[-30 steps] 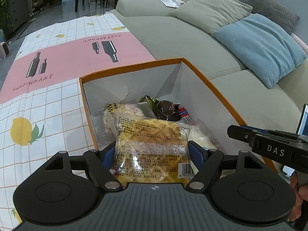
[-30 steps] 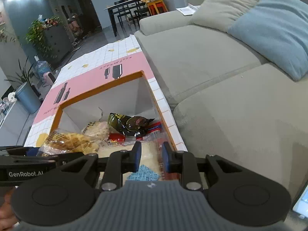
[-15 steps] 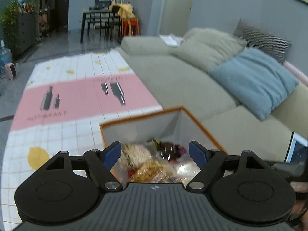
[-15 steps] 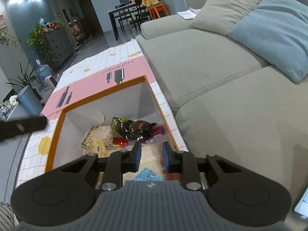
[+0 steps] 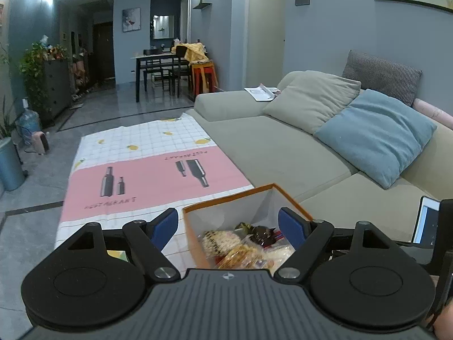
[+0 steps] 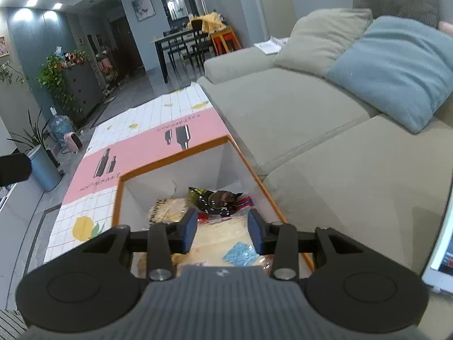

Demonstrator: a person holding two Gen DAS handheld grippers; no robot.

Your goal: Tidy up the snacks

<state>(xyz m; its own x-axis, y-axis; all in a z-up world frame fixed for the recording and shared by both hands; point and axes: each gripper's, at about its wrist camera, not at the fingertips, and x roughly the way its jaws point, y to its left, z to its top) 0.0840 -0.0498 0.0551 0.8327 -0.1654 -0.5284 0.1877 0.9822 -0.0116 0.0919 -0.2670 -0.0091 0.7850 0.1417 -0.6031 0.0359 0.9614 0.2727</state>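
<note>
An orange-rimmed white box (image 5: pixel 226 198) (image 6: pixel 175 158) stands on the patterned cloth and holds several snack packets. A yellow cracker packet (image 5: pixel 240 255) lies in it beside a pale packet (image 5: pixel 220 238) and a dark wrapper (image 5: pixel 260 232) (image 6: pixel 212 198). A pale packet with a blue label (image 6: pixel 226 240) lies at the box's near end. My left gripper (image 5: pixel 228 228) is open and empty, high above the box. My right gripper (image 6: pixel 222 228) is open and empty just above the near packets.
A pink and white checked cloth (image 5: pixel 147 170) covers the low table. A grey sofa (image 5: pixel 283 147) with beige and blue cushions (image 5: pixel 373 133) runs along the right. A tablet (image 6: pixel 441 249) leans at the right edge. A dining table and chairs (image 5: pixel 164 68) stand far back.
My left gripper let go of the yellow cracker packet into the box, opened wide and rose away. My right gripper went from shut to open above the box.
</note>
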